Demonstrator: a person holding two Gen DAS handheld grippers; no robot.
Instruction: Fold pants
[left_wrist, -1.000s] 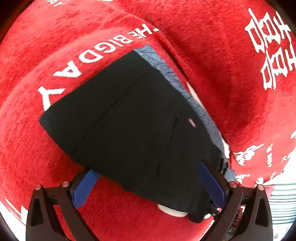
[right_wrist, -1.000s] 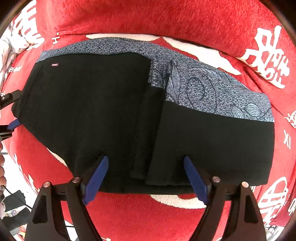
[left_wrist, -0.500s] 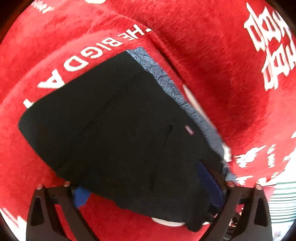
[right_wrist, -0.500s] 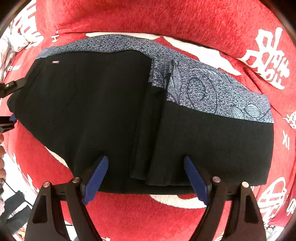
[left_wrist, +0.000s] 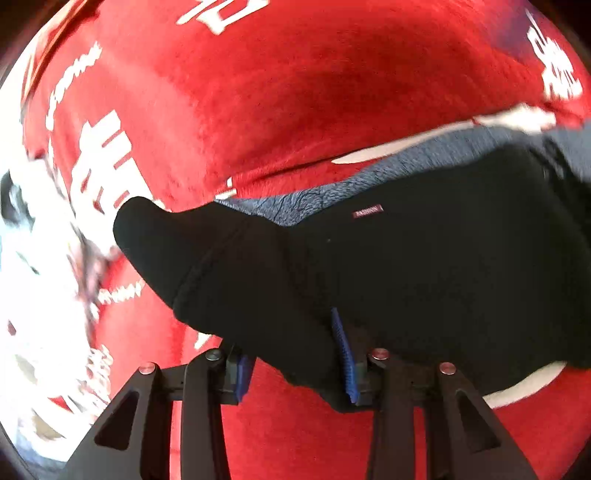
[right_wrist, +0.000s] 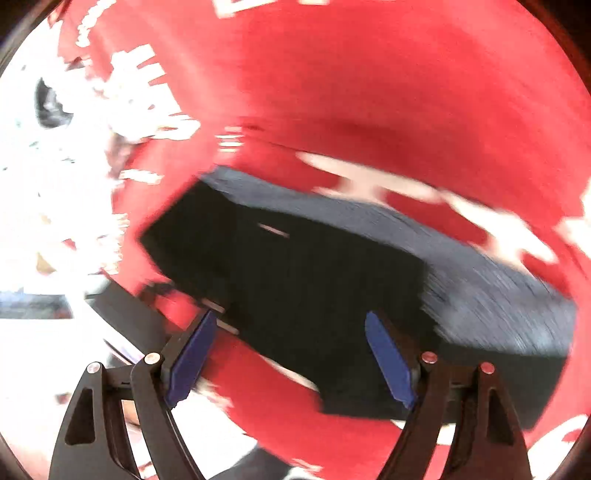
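The folded pants (left_wrist: 424, 266) are black with a grey patterned band and a small red label. They lie on a red blanket (left_wrist: 295, 92). In the left wrist view my left gripper (left_wrist: 295, 362) has narrowed around a bunched black corner of the pants, with cloth between its blue pads (left_wrist: 343, 350). In the blurred right wrist view the pants (right_wrist: 314, 280) lie ahead, and my right gripper (right_wrist: 291, 354) is open, its pads on either side of the near edge without holding it.
The red blanket with white lettering (right_wrist: 406, 92) covers the surface and rises behind the pants. A bright white area with blurred clutter (left_wrist: 33, 277) lies at the left, past the blanket's edge. Part of the left tool (right_wrist: 122, 314) shows at the right view's left.
My left gripper swung round to the pants' end and closed in on the black corner, which is now bunched and lifted. My right gripper swept sideways, staying open; its view is motion-blurred.
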